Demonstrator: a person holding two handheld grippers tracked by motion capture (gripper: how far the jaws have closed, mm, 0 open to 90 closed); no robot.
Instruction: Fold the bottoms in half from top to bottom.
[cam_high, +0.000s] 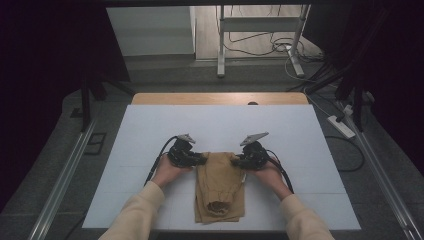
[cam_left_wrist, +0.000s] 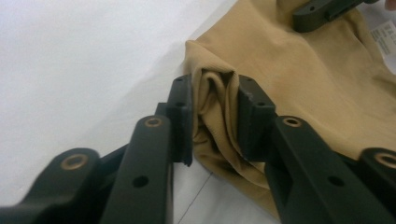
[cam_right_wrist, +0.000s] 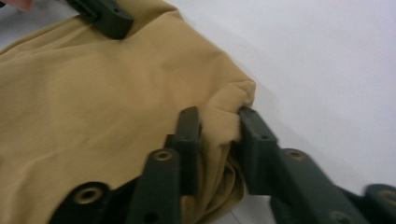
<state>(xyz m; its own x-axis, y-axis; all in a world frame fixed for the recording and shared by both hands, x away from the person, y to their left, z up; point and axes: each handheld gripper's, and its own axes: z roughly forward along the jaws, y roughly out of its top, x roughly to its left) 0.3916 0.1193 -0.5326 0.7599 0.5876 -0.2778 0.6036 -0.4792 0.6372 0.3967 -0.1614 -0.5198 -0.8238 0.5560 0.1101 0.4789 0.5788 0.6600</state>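
Your hands hold both grippers over a white counter (cam_high: 150, 130). Left gripper (cam_left_wrist: 215, 116) and right gripper (cam_right_wrist: 218, 135) jaws each pinch a folded tan garment's (cam_high: 220, 185) far corners.

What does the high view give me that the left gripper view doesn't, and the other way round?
High view: the whole white table, both hands, the right hand, and the full folded tan garment lying lengthwise between the grippers. Left gripper view: the left gripper close up, a bunched fabric fold pinched between its fingers, and a white label at the edge. Both: the garment's far end on the table, with the right gripper at the opposite corner.
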